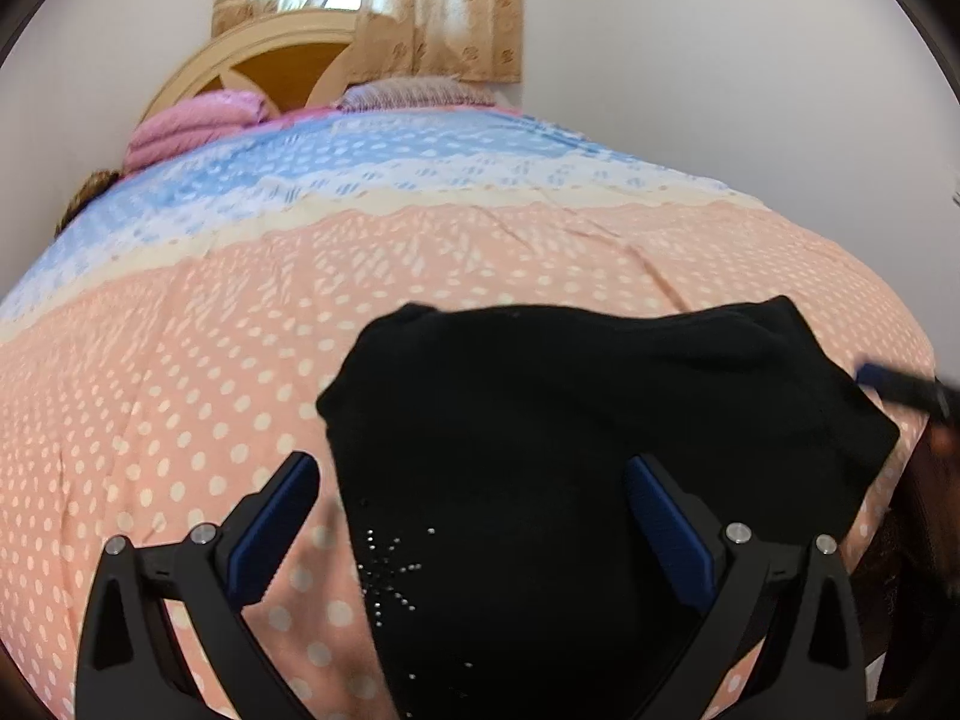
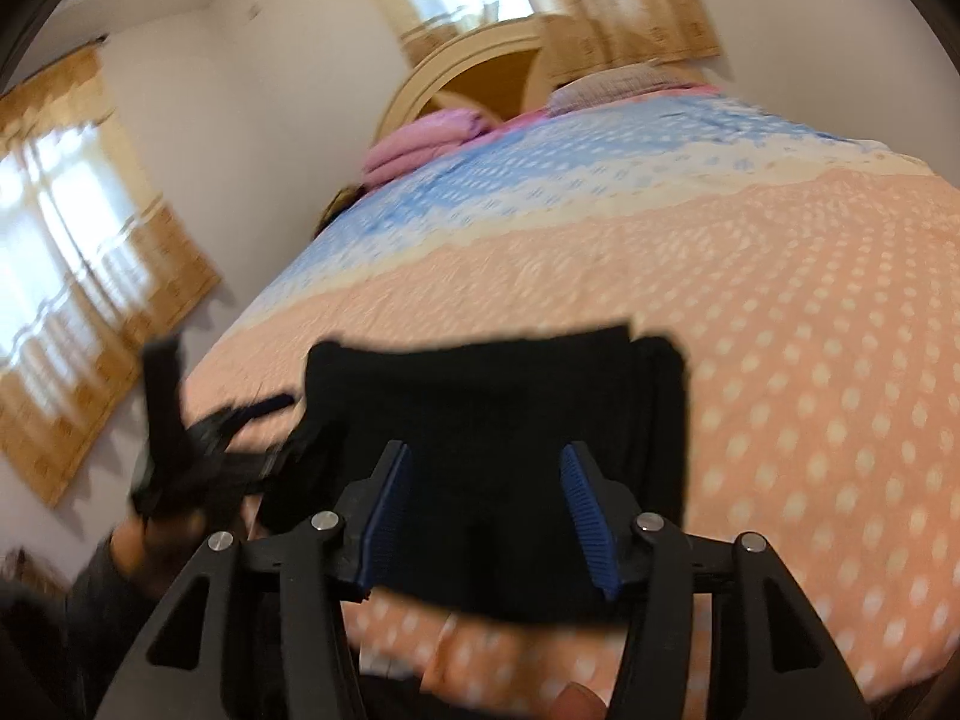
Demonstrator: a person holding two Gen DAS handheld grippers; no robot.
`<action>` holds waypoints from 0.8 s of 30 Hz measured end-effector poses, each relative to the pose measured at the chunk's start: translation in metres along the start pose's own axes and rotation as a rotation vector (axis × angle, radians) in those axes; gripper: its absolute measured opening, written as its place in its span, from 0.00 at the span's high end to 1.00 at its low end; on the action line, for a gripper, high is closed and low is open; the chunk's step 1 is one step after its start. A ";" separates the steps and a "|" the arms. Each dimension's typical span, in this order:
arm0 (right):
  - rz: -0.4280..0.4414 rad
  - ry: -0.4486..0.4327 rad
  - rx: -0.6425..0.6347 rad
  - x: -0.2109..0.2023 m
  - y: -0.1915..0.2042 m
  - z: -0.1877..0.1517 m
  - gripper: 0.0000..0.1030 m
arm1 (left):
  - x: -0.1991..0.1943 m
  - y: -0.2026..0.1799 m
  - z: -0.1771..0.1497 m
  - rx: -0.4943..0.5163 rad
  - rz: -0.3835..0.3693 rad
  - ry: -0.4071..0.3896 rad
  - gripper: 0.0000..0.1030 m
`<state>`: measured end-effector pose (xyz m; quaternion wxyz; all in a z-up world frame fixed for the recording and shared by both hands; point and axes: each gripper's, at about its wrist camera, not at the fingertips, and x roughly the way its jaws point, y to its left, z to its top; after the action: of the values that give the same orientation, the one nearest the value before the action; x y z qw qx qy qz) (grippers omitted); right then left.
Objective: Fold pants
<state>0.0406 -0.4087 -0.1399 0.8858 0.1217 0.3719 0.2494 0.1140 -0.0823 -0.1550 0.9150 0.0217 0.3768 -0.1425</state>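
Black pants point(image 1: 570, 420) lie in a compact folded bundle on the polka-dot bedspread point(image 1: 240, 330); a small rhinestone pattern shows on the near part. My left gripper point(image 1: 474, 474) is open just above the bundle's near left edge, holding nothing. In the right wrist view the pants point(image 2: 498, 420) look like a rough rectangle, blurred. My right gripper point(image 2: 486, 468) is open over their near edge, empty. The left gripper point(image 2: 204, 420) shows at the pants' left side, and the right gripper's tip point(image 1: 900, 387) shows at their right edge.
The bedspread point(image 2: 780, 300) is peach with white dots, then blue and white toward the headboard point(image 1: 264, 60). Pink folded bedding point(image 1: 192, 126) and a pillow point(image 1: 414, 90) lie at the head. Curtained windows point(image 2: 66, 240) are on the walls. The bed's edge runs close by on the right point(image 1: 924, 480).
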 end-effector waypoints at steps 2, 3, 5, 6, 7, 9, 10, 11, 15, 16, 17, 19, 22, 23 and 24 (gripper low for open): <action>-0.035 0.039 -0.040 0.003 0.004 -0.011 0.47 | 0.005 0.002 -0.001 -0.013 -0.006 0.015 0.00; -0.058 0.055 -0.055 0.006 0.003 -0.016 0.47 | 0.006 0.001 -0.002 -0.013 -0.006 0.020 0.00; -0.072 0.068 -0.070 0.011 -0.002 -0.025 0.47 | 0.009 0.000 -0.003 -0.007 -0.010 0.026 0.00; -0.055 0.060 -0.053 0.010 -0.007 -0.026 0.47 | 0.010 0.000 -0.003 -0.006 -0.011 0.027 0.00; -0.037 0.058 -0.032 0.009 -0.010 -0.027 0.47 | 0.011 0.000 -0.004 -0.004 -0.010 0.027 0.00; -0.018 0.061 -0.016 0.010 -0.015 -0.026 0.47 | 0.011 0.001 -0.004 -0.010 -0.014 0.030 0.00; -0.013 0.061 -0.017 0.010 -0.015 -0.026 0.47 | 0.010 0.002 -0.004 -0.013 -0.018 0.029 0.00; -0.012 0.061 -0.019 0.008 -0.015 -0.026 0.47 | 0.009 0.002 -0.005 -0.013 -0.018 0.030 0.00; -0.034 0.072 -0.049 0.010 -0.010 -0.025 0.47 | 0.001 0.000 -0.009 0.003 -0.017 0.028 0.00; -0.040 0.075 -0.057 0.009 -0.008 -0.025 0.47 | -0.002 0.000 -0.011 0.008 -0.016 0.028 0.00; -0.043 0.076 -0.062 0.009 -0.007 -0.024 0.47 | -0.007 0.000 -0.013 0.012 -0.024 0.022 0.00; -0.043 0.079 -0.062 0.008 -0.007 -0.024 0.47 | -0.010 0.001 -0.020 0.022 -0.027 0.030 0.00; -0.054 0.071 -0.051 0.001 -0.005 -0.020 0.47 | -0.016 0.004 -0.030 0.021 -0.036 0.038 0.00; -0.064 0.064 -0.051 -0.001 -0.003 -0.018 0.47 | -0.019 0.005 -0.033 0.017 -0.036 0.043 0.00; -0.069 0.052 -0.056 -0.004 0.001 -0.015 0.47 | -0.021 0.005 -0.035 0.015 -0.045 0.041 0.00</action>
<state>0.0273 -0.4094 -0.1474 0.8869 0.0774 0.3917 0.2323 0.0773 -0.0677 -0.1656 0.9036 0.0228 0.3946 -0.1651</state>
